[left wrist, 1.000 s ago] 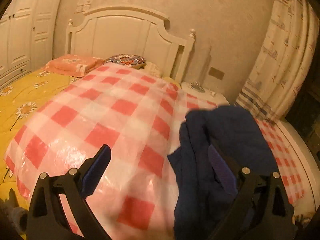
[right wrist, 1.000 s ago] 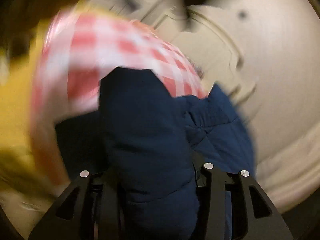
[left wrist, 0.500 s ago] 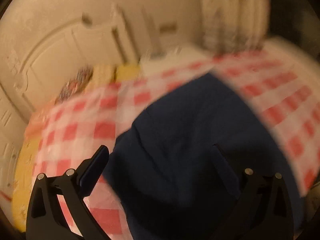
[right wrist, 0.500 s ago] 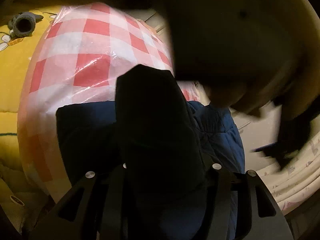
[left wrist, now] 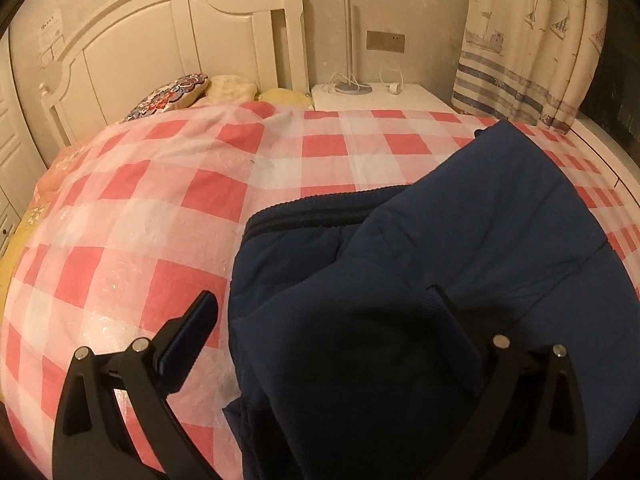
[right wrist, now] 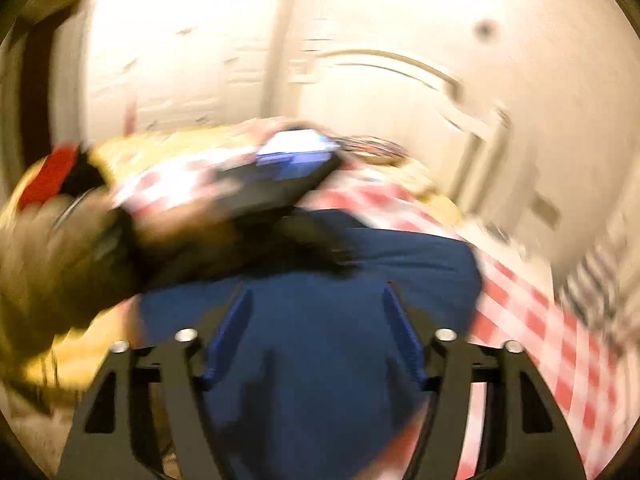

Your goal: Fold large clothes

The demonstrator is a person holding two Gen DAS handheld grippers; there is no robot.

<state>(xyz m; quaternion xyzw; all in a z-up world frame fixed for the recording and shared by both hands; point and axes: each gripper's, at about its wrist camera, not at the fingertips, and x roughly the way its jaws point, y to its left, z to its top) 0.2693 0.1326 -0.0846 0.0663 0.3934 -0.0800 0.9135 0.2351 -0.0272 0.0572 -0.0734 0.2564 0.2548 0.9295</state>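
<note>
I'm looking at a bed (left wrist: 248,44) with a white headboard, spread with a red-and-white checked plastic sheet (left wrist: 132,220). A dark blue padded garment (left wrist: 460,248) lies bunched on that sheet — pillows (left wrist: 172,94) sit up by the headboard.

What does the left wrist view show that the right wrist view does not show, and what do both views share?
Only the left wrist view shows the white bedside table with a lamp base, the striped curtain with boats, and the patterned round cushion, all sharp.

Only the right wrist view, which is blurred, shows a person's hand on a black device with a lit screen.

Both show the dark blue padded garment on the red and white checked bed cover, and the white headboard.
</note>
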